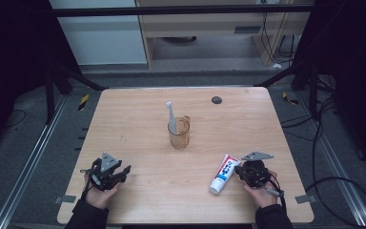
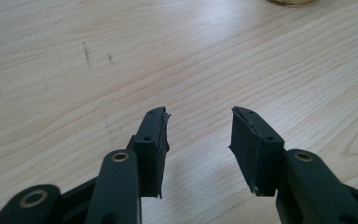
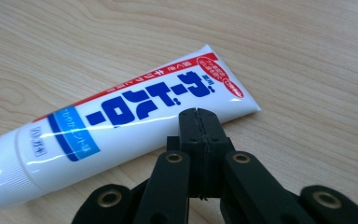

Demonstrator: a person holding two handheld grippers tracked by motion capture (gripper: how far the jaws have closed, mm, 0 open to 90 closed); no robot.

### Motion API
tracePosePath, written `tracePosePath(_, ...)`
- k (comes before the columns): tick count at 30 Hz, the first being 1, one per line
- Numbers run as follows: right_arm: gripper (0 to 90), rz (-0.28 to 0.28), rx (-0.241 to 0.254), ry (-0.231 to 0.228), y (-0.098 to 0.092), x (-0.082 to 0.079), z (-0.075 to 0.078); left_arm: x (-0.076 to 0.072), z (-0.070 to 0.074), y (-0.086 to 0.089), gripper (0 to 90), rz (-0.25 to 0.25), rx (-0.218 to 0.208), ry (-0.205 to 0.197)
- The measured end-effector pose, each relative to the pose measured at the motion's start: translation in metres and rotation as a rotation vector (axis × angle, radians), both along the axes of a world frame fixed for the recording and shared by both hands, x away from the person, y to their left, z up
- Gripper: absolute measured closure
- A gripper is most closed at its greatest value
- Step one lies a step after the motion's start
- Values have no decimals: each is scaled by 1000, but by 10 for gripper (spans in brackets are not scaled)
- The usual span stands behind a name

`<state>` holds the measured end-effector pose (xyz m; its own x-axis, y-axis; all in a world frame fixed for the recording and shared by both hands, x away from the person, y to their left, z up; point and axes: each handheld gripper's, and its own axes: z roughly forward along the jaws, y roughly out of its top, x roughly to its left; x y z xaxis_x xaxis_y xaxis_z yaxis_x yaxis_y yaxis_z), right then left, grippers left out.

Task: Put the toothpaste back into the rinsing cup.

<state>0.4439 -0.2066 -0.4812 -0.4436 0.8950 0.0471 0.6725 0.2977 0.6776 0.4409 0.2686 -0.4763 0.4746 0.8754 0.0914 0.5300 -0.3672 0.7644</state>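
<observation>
While the toothpaste tube lies flat on the desk, right gripper sits pressed together just beside it; left gripper spread, empty. Pickup pending: reopen, straddle tube.

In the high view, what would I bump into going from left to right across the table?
left gripper → toothbrush → cup → toothpaste tube → right gripper

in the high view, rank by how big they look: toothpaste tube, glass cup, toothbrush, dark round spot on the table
1. toothpaste tube
2. toothbrush, similar length but thinner, partly inside the cup, so unsure
3. glass cup
4. dark round spot, farthest from the camera
</observation>
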Motion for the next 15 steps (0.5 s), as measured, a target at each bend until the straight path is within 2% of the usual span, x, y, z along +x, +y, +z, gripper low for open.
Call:
tracePosePath(4, 900, -35, -16, 6, 0, 5, -3, 2, -1, 6, 555, 20, -17, 5)
tracePosePath(7, 900, -42, -14, 11, -1, 9, -4, 3, -1, 7, 555, 18, -27, 6)
tracePosePath(15, 900, -49, -5, 10, 0, 15, -4, 5, -4, 9, 534, 17, -16, 2)
